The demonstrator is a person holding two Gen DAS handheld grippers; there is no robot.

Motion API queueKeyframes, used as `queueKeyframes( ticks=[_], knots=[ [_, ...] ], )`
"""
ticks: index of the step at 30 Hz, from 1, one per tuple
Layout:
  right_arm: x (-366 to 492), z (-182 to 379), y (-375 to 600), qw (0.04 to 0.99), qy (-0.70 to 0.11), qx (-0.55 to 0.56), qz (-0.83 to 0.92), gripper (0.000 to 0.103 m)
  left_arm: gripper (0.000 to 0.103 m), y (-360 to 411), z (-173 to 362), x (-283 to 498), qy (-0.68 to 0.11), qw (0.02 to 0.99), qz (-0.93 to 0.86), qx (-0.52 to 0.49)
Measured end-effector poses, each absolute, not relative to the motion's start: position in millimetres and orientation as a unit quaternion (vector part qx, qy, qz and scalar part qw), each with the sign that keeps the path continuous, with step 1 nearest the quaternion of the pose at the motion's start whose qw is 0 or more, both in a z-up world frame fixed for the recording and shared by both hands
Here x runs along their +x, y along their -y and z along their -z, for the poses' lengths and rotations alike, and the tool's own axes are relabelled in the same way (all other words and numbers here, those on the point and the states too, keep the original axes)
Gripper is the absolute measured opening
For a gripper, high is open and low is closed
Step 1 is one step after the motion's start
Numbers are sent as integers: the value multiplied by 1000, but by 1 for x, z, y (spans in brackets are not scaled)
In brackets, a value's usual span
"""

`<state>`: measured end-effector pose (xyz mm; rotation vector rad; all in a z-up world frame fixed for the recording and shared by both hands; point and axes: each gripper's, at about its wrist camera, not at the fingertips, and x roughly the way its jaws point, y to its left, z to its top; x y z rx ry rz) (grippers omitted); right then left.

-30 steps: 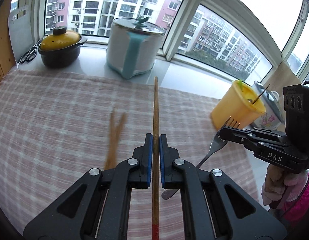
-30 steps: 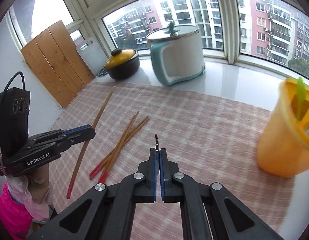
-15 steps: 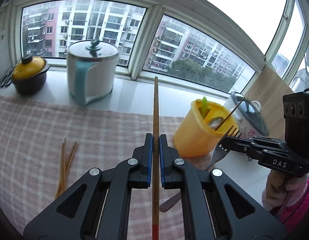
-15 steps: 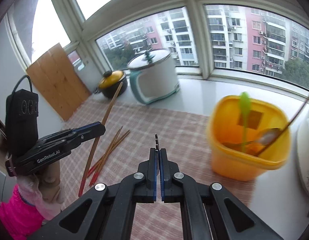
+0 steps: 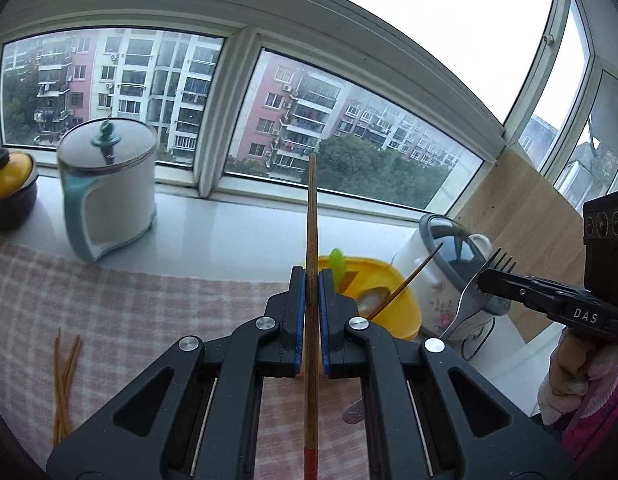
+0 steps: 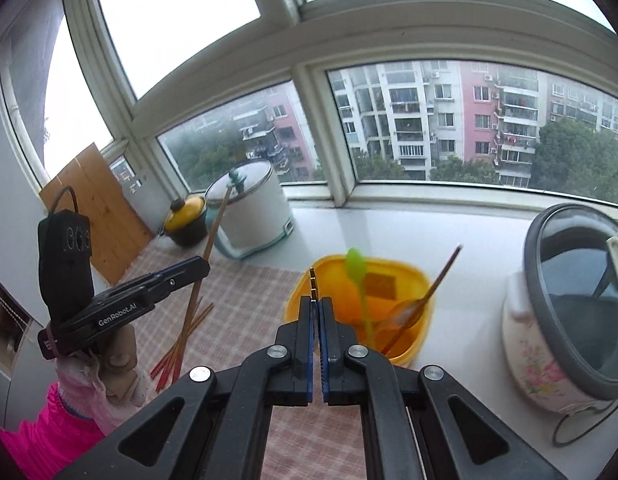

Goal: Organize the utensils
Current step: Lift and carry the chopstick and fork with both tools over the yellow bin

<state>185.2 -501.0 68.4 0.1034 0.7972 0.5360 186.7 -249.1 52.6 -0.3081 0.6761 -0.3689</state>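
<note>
My left gripper (image 5: 312, 276) is shut on a long wooden chopstick (image 5: 311, 216) with a red end, held up above the mat. It also shows in the right wrist view (image 6: 197, 270). My right gripper (image 6: 316, 304) is shut on a metal fork (image 5: 475, 292); only the fork's tines (image 6: 312, 280) show edge-on past the pads. A yellow utensil holder (image 6: 405, 280) stands just beyond both grippers, with a green spoon (image 6: 355, 264), a metal spoon and a chopstick (image 6: 445, 268) in it. Several loose chopsticks (image 6: 181, 344) lie on the checked mat (image 6: 245, 312).
A flowered rice cooker (image 6: 569, 312) stands right of the yellow holder, its cord on the sill. A white-and-teal pot (image 5: 109, 196) and a yellow-lidded black pot (image 5: 9, 196) stand at the back left. Wooden boards (image 5: 525, 232) lean at both ends of the windowsill.
Both grippers have risen and swung right toward the yellow holder, keeping the chopstick and the fork. The holder is now close in front of both.
</note>
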Motion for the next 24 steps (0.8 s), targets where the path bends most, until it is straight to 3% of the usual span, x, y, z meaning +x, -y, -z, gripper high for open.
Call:
queueKeyframes(
  ticks=[9,24],
  knots=[
    [208,-92,532,903,-354,53,-237,0,4,295,-73,219,-309,920,192,-149],
    [240,-77,542,912,-353,27,-206,0,4,319,-66,276,-294,928,172,-154]
  ],
)
